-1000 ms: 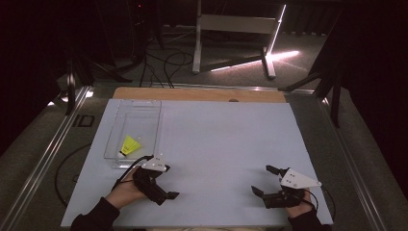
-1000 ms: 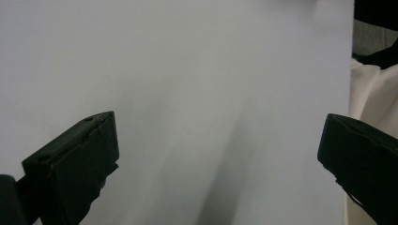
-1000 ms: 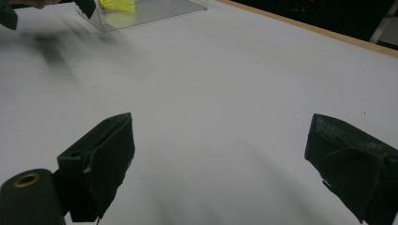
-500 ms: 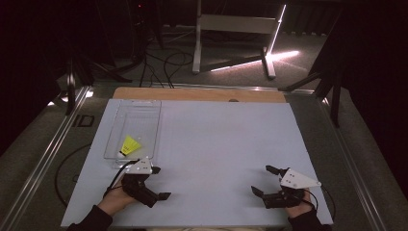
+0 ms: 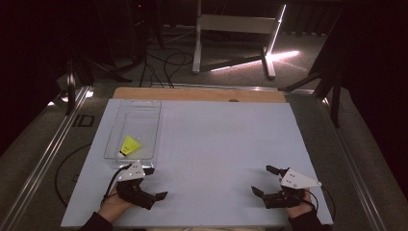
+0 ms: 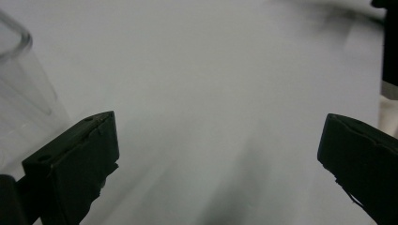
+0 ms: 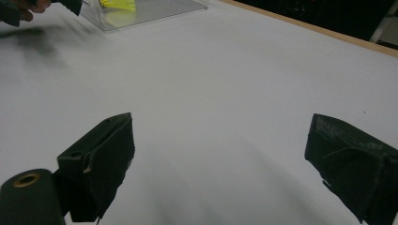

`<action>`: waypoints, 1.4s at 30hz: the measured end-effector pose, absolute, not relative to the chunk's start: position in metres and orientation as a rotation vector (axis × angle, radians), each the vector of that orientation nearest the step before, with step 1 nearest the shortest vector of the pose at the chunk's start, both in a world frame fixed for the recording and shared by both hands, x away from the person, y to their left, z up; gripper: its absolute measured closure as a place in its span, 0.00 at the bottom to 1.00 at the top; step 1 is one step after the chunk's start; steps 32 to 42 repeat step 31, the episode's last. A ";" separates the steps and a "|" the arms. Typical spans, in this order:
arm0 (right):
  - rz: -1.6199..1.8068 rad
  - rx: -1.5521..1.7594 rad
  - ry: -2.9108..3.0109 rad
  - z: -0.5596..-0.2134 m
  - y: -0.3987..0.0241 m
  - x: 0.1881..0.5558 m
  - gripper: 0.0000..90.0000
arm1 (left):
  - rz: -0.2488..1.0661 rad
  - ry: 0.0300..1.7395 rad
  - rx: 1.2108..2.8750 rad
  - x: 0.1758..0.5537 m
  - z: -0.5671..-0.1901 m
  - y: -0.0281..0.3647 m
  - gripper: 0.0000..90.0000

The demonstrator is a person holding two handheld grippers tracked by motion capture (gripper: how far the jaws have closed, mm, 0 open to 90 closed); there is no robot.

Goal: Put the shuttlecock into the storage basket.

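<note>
A yellow shuttlecock [image 5: 129, 145] lies in the near end of a clear plastic box [image 5: 144, 108] at the left of the white table [image 5: 221, 139]. Just in front of the box, the left gripper [image 5: 155, 183] rests with jaws spread wide, grasping nothing. The right gripper [image 5: 263, 181], well apart near the right edge, is likewise spread and empty.
</note>
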State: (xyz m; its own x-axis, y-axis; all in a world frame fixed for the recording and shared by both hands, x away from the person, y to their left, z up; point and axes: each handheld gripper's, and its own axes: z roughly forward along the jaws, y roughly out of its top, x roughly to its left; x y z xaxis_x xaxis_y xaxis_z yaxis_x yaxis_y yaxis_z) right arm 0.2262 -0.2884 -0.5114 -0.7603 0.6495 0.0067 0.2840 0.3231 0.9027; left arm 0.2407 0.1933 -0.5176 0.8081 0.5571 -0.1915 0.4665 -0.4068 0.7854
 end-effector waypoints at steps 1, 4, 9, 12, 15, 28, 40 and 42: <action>1.414 0.830 2.238 -0.511 -0.289 0.226 0.10 | 0.141 0.767 2.069 0.239 -0.518 0.193 0.00; 1.414 0.831 2.242 -0.512 -0.289 0.226 0.10 | 0.186 0.805 2.033 0.237 -0.519 0.196 0.00; 1.414 0.830 2.243 -0.512 -0.289 0.226 0.10 | 0.214 0.840 2.003 0.239 -0.521 0.199 0.00; 1.412 0.835 2.242 -0.512 -0.289 0.226 0.10 | 0.213 0.831 2.032 0.238 -0.525 0.196 0.00; 1.410 0.833 2.243 -0.512 -0.289 0.226 0.10 | 0.213 0.814 2.040 0.237 -0.525 0.192 0.00; 1.415 0.838 2.250 -0.513 -0.289 0.227 0.10 | 0.209 0.822 2.034 0.237 -0.525 0.192 0.00; 1.411 0.834 2.253 -0.513 -0.289 0.228 0.10 | 0.206 0.818 2.028 0.237 -0.525 0.192 0.00; 1.411 0.834 2.253 -0.513 -0.289 0.228 0.10 | 0.206 0.818 2.028 0.237 -0.525 0.192 0.00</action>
